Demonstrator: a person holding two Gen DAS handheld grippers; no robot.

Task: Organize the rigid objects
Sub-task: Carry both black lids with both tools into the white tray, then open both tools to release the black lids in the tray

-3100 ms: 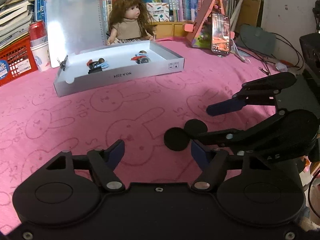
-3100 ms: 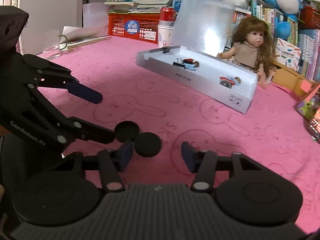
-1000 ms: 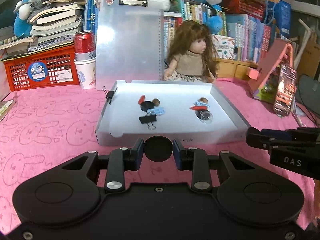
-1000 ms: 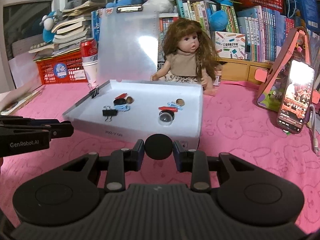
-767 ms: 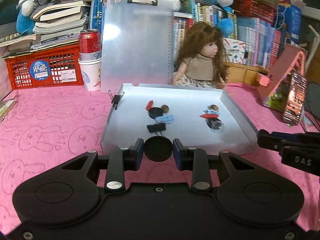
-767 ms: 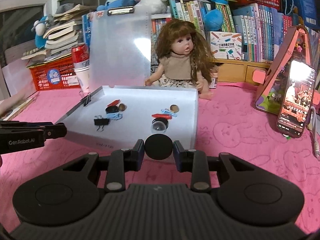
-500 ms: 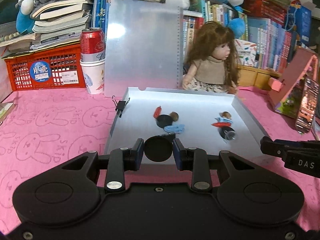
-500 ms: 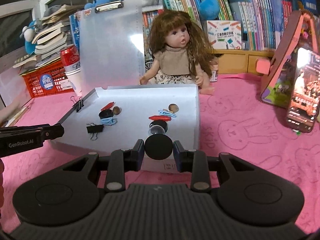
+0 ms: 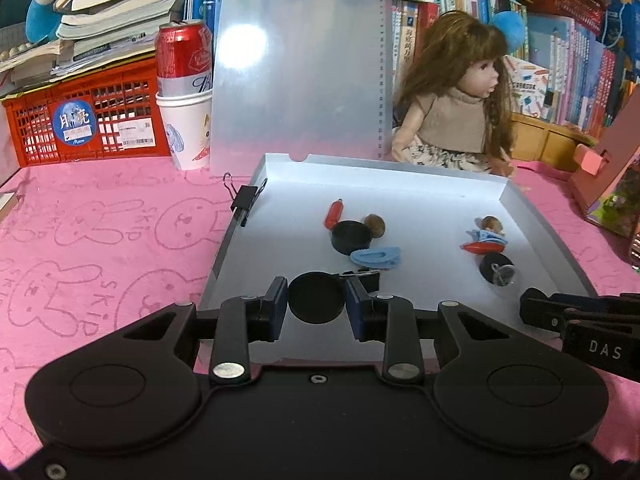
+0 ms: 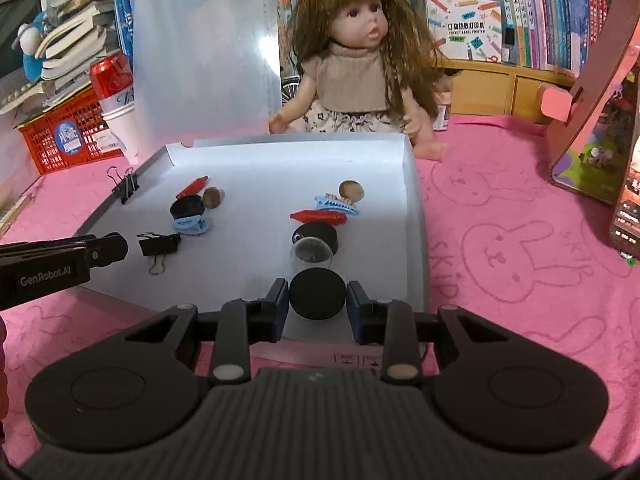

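While over the tray (image 9: 552, 232), each tool (image 9: 317, 303) (image 10: 317, 295) pinches a black disc (image 9: 316, 298) (image 10: 317, 294).

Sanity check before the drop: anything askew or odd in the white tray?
Nothing damaged or spilled. Two oddities: a black binder clip is clamped on the shallow white tray's left wall rather than lying inside, and a small clear plastic cup lies tipped on its side against a black disc.

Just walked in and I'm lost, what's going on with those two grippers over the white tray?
A person is sorting small items with a gripper in each hand. The left gripper and the right gripper each hold a black disc over the near end of the white tray, where two groups of similar small items already lie.
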